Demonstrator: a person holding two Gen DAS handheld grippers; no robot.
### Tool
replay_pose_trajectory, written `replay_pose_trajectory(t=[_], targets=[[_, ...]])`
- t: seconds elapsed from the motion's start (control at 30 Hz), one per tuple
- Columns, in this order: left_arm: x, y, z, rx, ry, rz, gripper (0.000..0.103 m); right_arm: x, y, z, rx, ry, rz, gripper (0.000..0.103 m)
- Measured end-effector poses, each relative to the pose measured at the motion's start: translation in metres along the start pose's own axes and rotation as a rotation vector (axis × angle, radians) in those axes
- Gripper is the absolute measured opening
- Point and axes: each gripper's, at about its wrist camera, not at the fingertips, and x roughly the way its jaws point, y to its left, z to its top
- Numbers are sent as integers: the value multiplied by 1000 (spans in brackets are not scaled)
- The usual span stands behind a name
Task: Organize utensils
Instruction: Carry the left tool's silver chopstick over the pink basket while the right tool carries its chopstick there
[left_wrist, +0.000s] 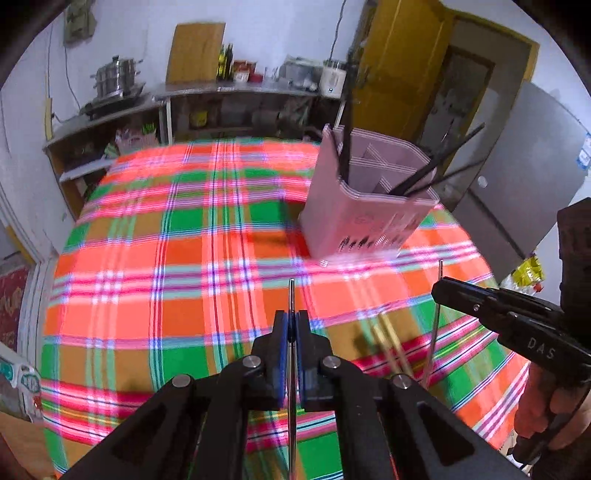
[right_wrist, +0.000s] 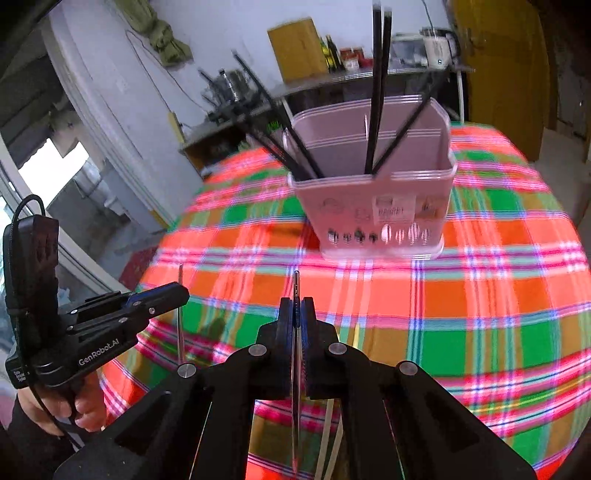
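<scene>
Plaid cloth (left_wrist: 177, 258) in orange, green and pink covers the round table in a small kitchen. Left gripper (left_wrist: 291, 332) is clenched on a thin metal chopstick (left_wrist: 291, 295); right gripper (right_wrist: 296, 317) is clenched on a matching metal chopstick (right_wrist: 296, 288). Both rods are slim, smooth and point toward the pink holder (right_wrist: 373, 206), which stands beyond both grippers. The holder is ribbed plastic with dividers and drain slots, and black chopsticks (right_wrist: 376, 92) lean inside it. Pale chopsticks (left_wrist: 391, 343) lie on the cloth on the near side of the holder. Recommended: tilt each rod upright over one compartment, then lower before releasing.
</scene>
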Motion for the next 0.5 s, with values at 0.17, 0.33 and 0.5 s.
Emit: replay_pose_trajectory(t=[0.17, 0.33, 0.5], targets=[[-24, -11, 14, 22, -51, -11, 4, -30, 4, 12, -14, -70, 9, 4], [-44, -24, 22, 39, -92, -29, 4, -51, 8, 18, -27, -119, 10, 4], [-50, -33, 26, 42, -103, -48, 4, -63, 6, 20, -32, -141, 6, 4]])
